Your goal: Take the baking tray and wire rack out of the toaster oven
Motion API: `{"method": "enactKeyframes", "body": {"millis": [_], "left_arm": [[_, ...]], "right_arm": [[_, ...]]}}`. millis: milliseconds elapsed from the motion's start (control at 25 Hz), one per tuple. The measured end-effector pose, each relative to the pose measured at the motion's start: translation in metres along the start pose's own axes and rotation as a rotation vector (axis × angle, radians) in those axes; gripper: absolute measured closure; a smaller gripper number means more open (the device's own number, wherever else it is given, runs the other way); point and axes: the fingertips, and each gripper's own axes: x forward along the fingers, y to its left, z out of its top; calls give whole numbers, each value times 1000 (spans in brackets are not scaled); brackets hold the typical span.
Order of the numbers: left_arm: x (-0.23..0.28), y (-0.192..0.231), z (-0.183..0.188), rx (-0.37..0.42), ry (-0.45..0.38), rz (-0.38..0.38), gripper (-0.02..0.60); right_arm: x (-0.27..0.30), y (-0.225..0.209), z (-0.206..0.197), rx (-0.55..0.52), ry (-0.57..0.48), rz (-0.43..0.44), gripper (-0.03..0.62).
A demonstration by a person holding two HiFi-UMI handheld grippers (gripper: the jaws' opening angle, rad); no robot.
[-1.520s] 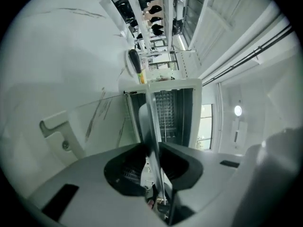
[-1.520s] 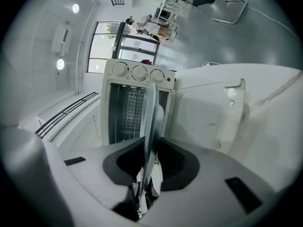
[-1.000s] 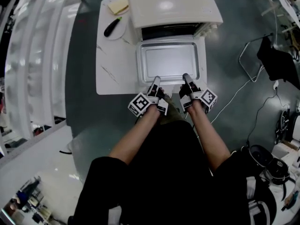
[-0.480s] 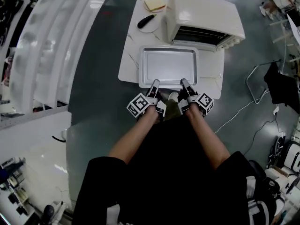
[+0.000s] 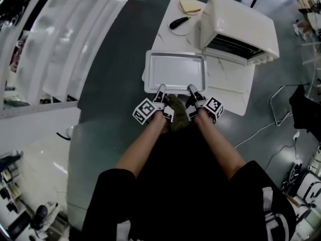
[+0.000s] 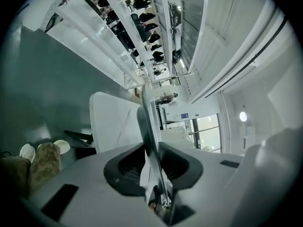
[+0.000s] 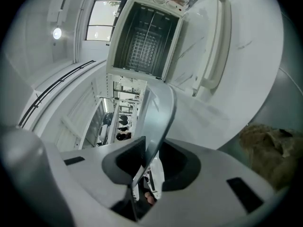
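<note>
Your left claw [image 5: 161, 88] clamped on baking tray [image 5: 175, 70] near rim; right claw [image 5: 191, 88] opening, rim between jaws. Tray long axis crosswise, over tabletop [image 5: 228, 84] near-left corner. Wire rack [image 7: 142, 41] in toaster oven [image 5: 241, 24] ahead-right: right claw nearer.

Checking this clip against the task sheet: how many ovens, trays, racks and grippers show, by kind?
oven: 1
tray: 1
rack: 1, inside the oven
grippers: 2, the left gripper and the right gripper, its jaws opening with the tray rim between them
total: 5
</note>
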Motion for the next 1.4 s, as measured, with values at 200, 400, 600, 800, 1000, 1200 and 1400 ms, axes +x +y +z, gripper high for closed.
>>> {"method": "enactKeyframes", "body": {"millis": [200, 400, 600, 800, 1000, 1200, 1400], "left_arm": [[16, 21, 21, -3, 2, 44, 479], [44, 39, 38, -11, 35, 75, 474], [74, 49, 43, -12, 67, 107, 472], [101, 56, 42, 8, 129, 144, 463], [124, 62, 46, 40, 205, 201, 463], [129, 73, 44, 45, 291, 317, 465], [125, 80, 49, 58, 322, 400, 465]], "right_arm": [[33, -11, -4, 17, 27, -35, 488], [65, -21, 2, 39, 26, -82, 488], [88, -33, 18, 67, 30, -126, 487], [103, -40, 36, 60, 34, -161, 485], [120, -47, 47, 59, 59, -209, 485], [126, -59, 46, 107, 92, -307, 496], [130, -61, 38, 114, 160, -389, 487]]}}
